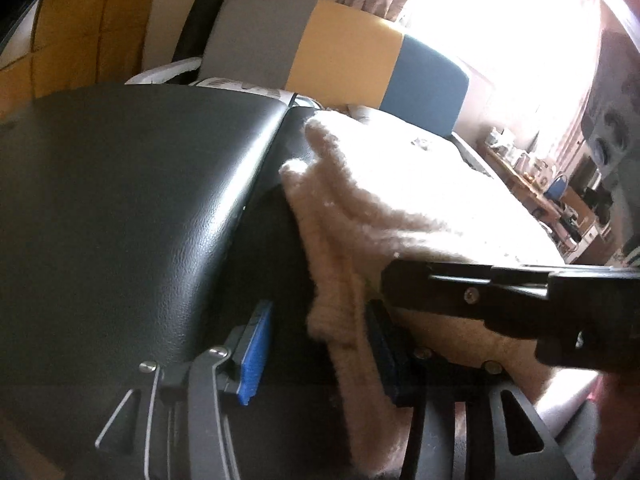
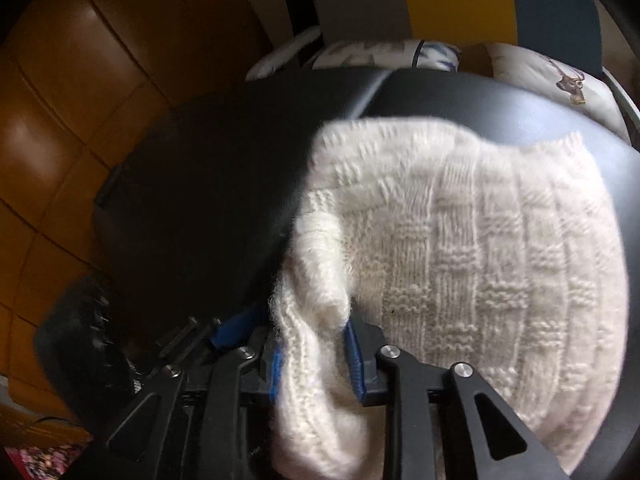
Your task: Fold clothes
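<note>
Cream knit sweater (image 2: pixel 460 248) bore no legible label; right hand-held gripper (image 2: pixel 316 356) angled down, pinching its edge; left hand-held gripper (image 1: pixel 316 356) spread around a fold.

The left wrist view sits low behind the left claw (image 1: pixel 320 344), looking forward and slightly down across a black padded surface (image 1: pixel 120 200) toward a bright window (image 1: pixel 520 40) and a cluttered shelf at far right. The right wrist view looks down more steeply from behind the right claw (image 2: pixel 316 364), very close to the cream knit garment (image 2: pixel 480 240). Both views share that garment, the black surface with its seam, and the grey, yellow and blue panel (image 1: pixel 340 52) behind it.
</note>
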The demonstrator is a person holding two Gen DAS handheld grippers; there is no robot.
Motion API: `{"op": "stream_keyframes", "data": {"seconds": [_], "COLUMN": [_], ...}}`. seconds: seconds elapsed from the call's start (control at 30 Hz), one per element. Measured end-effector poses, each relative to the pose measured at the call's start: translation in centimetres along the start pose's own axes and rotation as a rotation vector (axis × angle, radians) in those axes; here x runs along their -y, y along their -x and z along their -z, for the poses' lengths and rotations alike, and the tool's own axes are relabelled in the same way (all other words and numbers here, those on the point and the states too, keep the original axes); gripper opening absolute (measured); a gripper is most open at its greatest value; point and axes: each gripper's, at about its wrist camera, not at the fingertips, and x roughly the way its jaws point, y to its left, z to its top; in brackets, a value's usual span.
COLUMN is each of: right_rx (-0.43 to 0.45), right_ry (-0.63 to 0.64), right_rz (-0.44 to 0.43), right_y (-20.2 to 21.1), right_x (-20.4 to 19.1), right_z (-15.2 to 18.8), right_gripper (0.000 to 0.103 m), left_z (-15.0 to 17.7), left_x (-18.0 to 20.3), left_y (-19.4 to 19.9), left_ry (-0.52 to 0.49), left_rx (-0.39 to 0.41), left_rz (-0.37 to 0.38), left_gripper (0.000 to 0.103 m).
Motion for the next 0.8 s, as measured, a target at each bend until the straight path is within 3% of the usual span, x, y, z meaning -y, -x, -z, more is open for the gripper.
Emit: {"op": "stream_keyframes", "data": {"seconds": [0.07,0.17,0.3,0.33,0.37,0.5,0.63,0.8], "right_rx": [0.007,0.038,0.271,0.296,0.321,0.24,0.163,0.066], "right_ry": [-0.018,-0.058,-0.124,-0.147,-0.17,-0.183,-0.101,-0.078], "right_rz": [-0.044,-0.138,-0.216,-0.195,-0.174,-0.121,-0.161,-0.212], "right_y": [0.6,2.9,8.3,8.9,9.5,7.5,4.2,2.0], "right_x": [0.3,1.5,4.7,5.8,6.8,8.4,6.7,5.7], "right_z": [-0.1,-0.4,0.9,1.4,1.8,3.2,3.3,4.0], "right_gripper": [0.035,0.035,0.035,0.031,0.021,0.016,0.016,0.016], "left_z": [-0.2,-0.3,-0.5,-0.6,-0.6,-1.1,-2.1,-2.6], "left_x": [-1.3,-3.4,-5.9,-6.2,-6.4,-5.5,-1.7,2.2], "left_y": [0.5,1.4,2.9,3.3,3.7,5.4,6.5,5.6], "left_ry": [0.063,0.131,0.218,0.239,0.26,0.3,0.192,0.037], "left_rx": [-0.007,-0.003,0.009,0.013,0.017,0.041,0.044,-0.011], "left_rz": [0.052,0.093,0.165,0.194,0.224,0.343,0.433,0.417], "left_gripper": [0.049,0.05,0.05,0.051,0.054,0.068,0.088,0.088]}}
